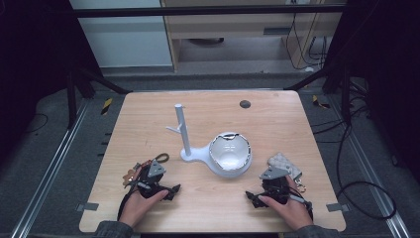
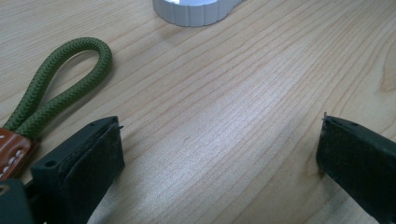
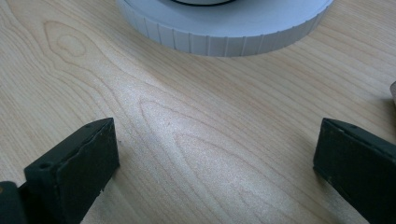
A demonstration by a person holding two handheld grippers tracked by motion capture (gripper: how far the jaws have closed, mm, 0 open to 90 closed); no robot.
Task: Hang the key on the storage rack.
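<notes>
- My left gripper (image 1: 151, 179) rests near the table's (image 1: 277, 119) front-left corner, jaws spread wide with only bare wood between them.
- My right gripper (image 1: 277, 184) rests near the front-right corner, jaws likewise released and holding nothing.
- The strap (image 2: 60, 79), an olive-green cord loop with a brown leather tab (image 2: 11, 149), lies just beside my left gripper's left jaw, on the side toward the left edge. It is untouched.
- The white stand (image 1: 185, 144), an upright post with a side peg on a rounded base, sits at mid-table. Its bowl-shaped tray (image 1: 230, 153) sits ahead of my right gripper.
- Step in hand, as I judge it: grasp the strap. I should turn the left gripper toward the cord, straddle the loop near the leather tab, and close fully before lifting, since a soft cord can slip from a shallow bite.
- A pale, bumpy, crumpled object (image 1: 285, 163) lies just beyond my right gripper near the right edge; I cannot tell what it is.
- A dark round spot (image 1: 244, 104) marks the table toward the far edge, well apart from the work.
- Nothing stands between the strap and the peg; the tray's rim is the nearest thing to avoid.
</notes>
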